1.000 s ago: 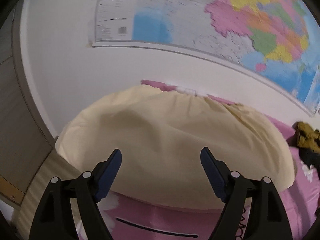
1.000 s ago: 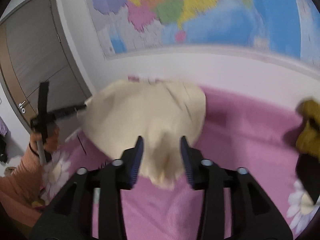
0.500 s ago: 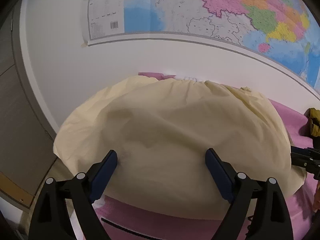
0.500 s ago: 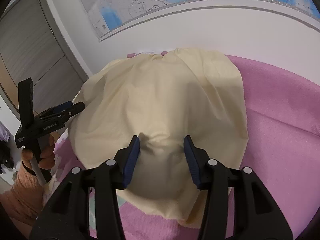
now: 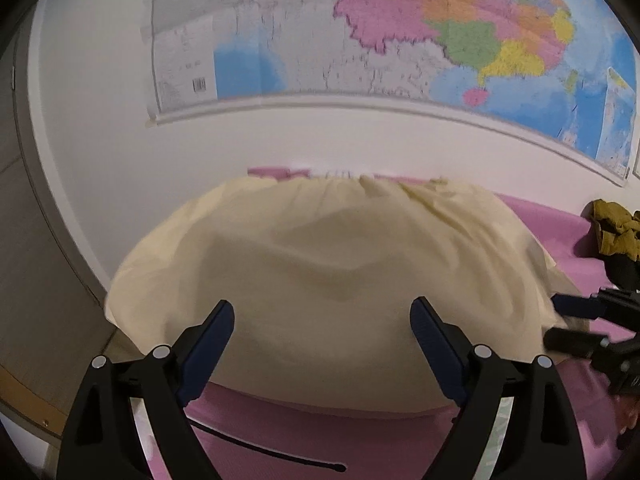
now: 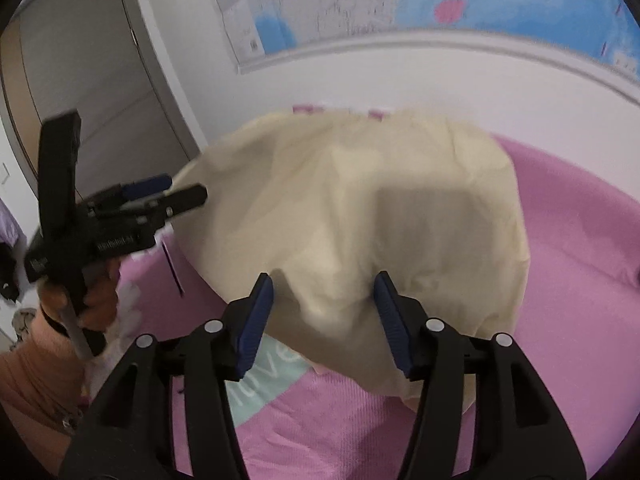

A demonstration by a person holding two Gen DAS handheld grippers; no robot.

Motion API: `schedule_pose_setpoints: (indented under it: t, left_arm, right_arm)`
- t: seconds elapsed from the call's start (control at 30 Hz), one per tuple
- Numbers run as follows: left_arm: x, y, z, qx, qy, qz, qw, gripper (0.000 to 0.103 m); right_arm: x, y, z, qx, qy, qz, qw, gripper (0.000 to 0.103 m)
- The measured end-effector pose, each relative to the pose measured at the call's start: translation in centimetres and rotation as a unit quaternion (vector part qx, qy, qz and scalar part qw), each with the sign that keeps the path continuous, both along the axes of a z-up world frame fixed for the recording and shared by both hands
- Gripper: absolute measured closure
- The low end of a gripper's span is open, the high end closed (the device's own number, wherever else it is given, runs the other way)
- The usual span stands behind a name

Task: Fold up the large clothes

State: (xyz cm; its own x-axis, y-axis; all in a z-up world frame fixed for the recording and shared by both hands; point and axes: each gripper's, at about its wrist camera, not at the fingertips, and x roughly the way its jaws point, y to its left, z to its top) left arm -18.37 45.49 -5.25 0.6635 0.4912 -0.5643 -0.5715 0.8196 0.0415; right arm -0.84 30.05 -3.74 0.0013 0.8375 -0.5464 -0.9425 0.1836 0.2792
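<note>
A large cream garment (image 5: 340,264) lies spread over the pink bed (image 5: 320,420), up against the far wall. My left gripper (image 5: 322,314) hovers above its near edge, wide open and holding nothing. From the right wrist view the same garment (image 6: 400,208) covers the bed's middle. My right gripper (image 6: 322,288) is over its near hem and its jaws are opening. A raised fold of cloth sits between the blue pads (image 6: 256,312), which do not press on it. The left gripper (image 6: 176,196) shows there at the garment's left edge, held by a hand in an orange sleeve (image 6: 36,376).
A wall map (image 5: 400,40) hangs above the bed. A grey door (image 6: 80,80) stands at the left. Olive and dark clothes (image 5: 616,232) are piled at the bed's right. A thin black cord (image 5: 260,450) and a teal printed patch (image 6: 272,372) lie on the sheet.
The garment has dropped from a hanging bundle to lie spread on the bed. Both grippers came lower and nearer to it. The right jaws have widened and let go; the left ones opened slightly.
</note>
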Motion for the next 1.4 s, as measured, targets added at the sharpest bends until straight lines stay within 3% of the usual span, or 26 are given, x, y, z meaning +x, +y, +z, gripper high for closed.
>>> schedule_pose_setpoints:
  t: [0.07,0.67,0.9,1.1,1.27,1.4]
  left_arm:
    - [0.1,0.5,-0.5,-0.014,0.0,0.0,0.9999,0.017]
    - [0.1,-1.5,0.4,-0.003,-0.009,-0.003,1.0,0.014]
    - [2.0,-1.3,0.1,-0.018,-0.003,-0.013,0.9997,0.012]
    - [1.8,-1.0,0.1,-0.022,-0.006,-0.013,0.9997,0.01]
    - [1.1,-1.0,0.3,-0.023,-0.011,-0.008,0.9996,0.01]
    - [0.5,-2.1,0.5,-0.024,-0.019,-0.019,0.9994,0.01]
  right_arm:
    - [0.1,0.0,-0.2,0.003,0.008,0.001,1.0,0.05]
    - [2.4,-3.0,2.3,0.053,0.024,-0.048,0.997,0.042]
    - [4.6,1.4,4.1,0.051,0.011,-0.062,0.997,0.041]
    - [5.2,4.8,1.1,-0.01,0.021,-0.057,0.998,0.041]
    - [4.7,2.7,1.4,0.011,0.033,-0.058,0.998,0.04]
    - [2.6,-0.6,2.1,0.041,0.015,-0.047,0.998,0.04]
